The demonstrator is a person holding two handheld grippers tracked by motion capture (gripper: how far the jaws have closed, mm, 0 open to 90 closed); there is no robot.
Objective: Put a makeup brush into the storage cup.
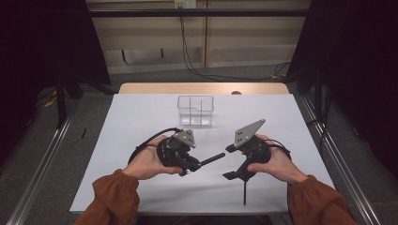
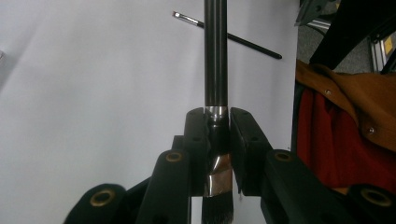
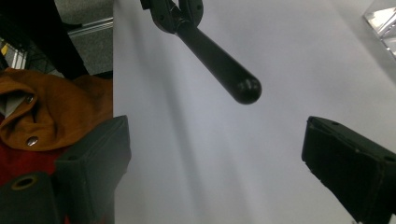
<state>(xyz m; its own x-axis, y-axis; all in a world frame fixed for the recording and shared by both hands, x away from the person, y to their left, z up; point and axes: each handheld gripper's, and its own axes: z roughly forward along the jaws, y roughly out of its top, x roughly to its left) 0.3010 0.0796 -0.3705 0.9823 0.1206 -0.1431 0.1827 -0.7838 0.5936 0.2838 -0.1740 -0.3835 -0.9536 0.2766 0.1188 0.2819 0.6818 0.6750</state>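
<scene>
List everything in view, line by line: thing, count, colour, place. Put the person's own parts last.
thick brush: 1, black handle, silver ferrule, dark bristles; clamped in the left gripper, handle pointing toward the right gripper.
thin brush: 1, black; lying on the table near its front edge, by the right hand.
clear box: 1, transparent, with dividers; far middle of the table.
table: 1, white top, wooden far edge.
cables: several, black; on the floor behind the table.
left gripper: 1, black; shut on the thick brush at its ferrule.
right gripper: 1, black; jaws open, nothing between them.
sleeves: 2, rust orange; bottom of the high view.
</scene>
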